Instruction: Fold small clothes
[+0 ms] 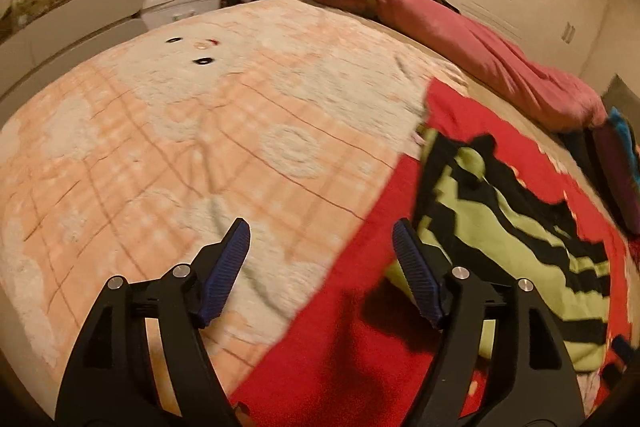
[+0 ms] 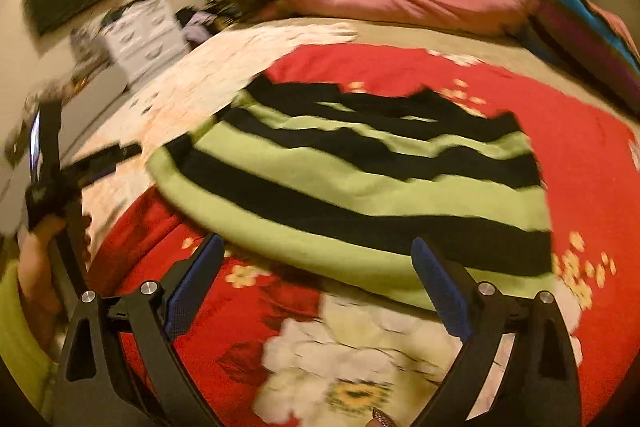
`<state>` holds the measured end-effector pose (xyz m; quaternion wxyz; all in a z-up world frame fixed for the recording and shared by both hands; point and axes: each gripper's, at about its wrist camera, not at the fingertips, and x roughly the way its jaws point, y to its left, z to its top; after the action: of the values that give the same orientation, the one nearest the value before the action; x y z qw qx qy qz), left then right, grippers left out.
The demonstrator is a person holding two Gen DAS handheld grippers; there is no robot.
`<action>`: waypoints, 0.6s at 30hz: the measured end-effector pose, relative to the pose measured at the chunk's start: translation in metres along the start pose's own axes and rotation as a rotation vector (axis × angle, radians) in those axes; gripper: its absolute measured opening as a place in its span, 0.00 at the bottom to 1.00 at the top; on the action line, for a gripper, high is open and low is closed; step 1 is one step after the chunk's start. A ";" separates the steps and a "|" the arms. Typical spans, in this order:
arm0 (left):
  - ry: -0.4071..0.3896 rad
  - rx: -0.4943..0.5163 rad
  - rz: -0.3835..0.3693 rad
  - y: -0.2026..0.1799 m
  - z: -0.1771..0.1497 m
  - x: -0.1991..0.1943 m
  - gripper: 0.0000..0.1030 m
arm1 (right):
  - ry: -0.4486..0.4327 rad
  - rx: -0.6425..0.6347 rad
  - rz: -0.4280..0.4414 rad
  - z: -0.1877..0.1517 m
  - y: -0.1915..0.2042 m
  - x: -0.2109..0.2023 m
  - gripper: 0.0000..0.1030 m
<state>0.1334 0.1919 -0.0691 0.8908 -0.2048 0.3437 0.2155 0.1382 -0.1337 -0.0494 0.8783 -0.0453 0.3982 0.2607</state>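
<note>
Green-and-black striped top lies spread flat on the red flowered blanket, on the bed toward its near edge; laid out flat probably so it can be folded. Hem runs along the near side, closest to the right gripper. A peach checked blanket covers the left part of the bed, and the top's left edge lies close to the seam between the two blankets.

Right gripper: jaws wide, nothing held, hovering just above the hem, spread likely to take a near corner or edge.

Left gripper: jaws wide too, nothing held, over the seam of the two blankets, top just beside its right finger. Seems placed to take the top's left side.

Both views motion-blurred. No fold visible yet; judged at the start. Pink pillow along the far edge, well apart.
</note>
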 end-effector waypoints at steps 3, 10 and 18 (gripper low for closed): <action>0.004 -0.036 0.004 0.011 0.003 0.002 0.65 | 0.008 -0.070 0.021 0.002 0.030 0.015 0.91; 0.001 -0.086 0.014 0.026 0.004 0.005 0.65 | 0.017 -0.223 0.036 0.009 0.091 0.053 0.91; -0.002 -0.128 0.003 0.036 0.005 0.007 0.65 | 0.025 -0.312 0.026 0.016 0.132 0.100 0.91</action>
<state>0.1221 0.2256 -0.0785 0.8759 -0.2607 0.3285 0.2385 0.1379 0.0264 -0.0939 0.8521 -0.1790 0.3643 0.3303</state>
